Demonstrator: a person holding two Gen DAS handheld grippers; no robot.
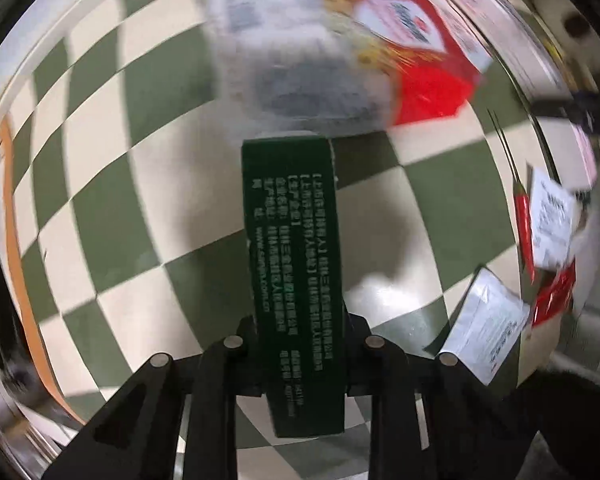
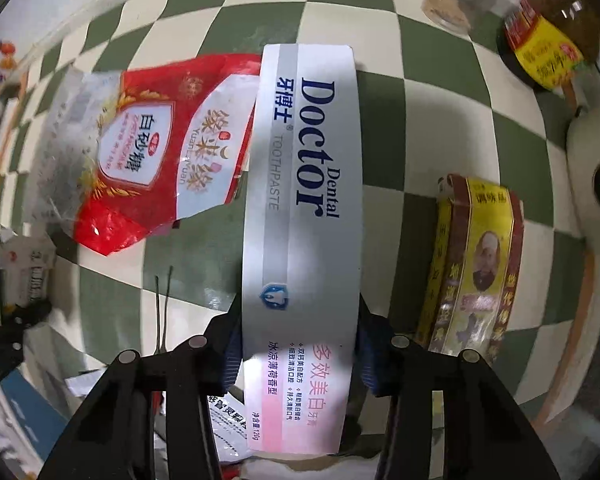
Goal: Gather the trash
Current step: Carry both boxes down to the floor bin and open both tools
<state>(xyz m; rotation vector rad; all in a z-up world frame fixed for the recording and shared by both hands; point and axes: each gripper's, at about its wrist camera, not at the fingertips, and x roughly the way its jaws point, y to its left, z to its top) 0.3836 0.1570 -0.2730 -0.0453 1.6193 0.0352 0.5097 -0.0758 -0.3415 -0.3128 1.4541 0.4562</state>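
In the left wrist view a long dark green carton (image 1: 290, 220) with pale print hangs above the checkered tablecloth (image 1: 132, 184) and throws a shadow on it. My left gripper (image 1: 305, 340) is shut on its near half. In the right wrist view my right gripper (image 2: 298, 344) is shut on a white "Dental Doctor" toothpaste box (image 2: 308, 160), with its blue pads (image 2: 230, 352) pressed on the long sides. A red and clear sugar bag (image 2: 140, 148) lies flat just left of that box; the same sugar bag (image 1: 340, 52) shows blurred beyond the green carton.
A yellow and red box with a portrait (image 2: 476, 264) lies right of the toothpaste box. A bottle with a yellow label (image 2: 548, 52) and a white rounded object (image 2: 596, 184) stand at the far right. A white sachet (image 1: 484, 324), a red chilli packet (image 1: 524, 216) and a thin wire pin (image 2: 162, 308) lie on the cloth.
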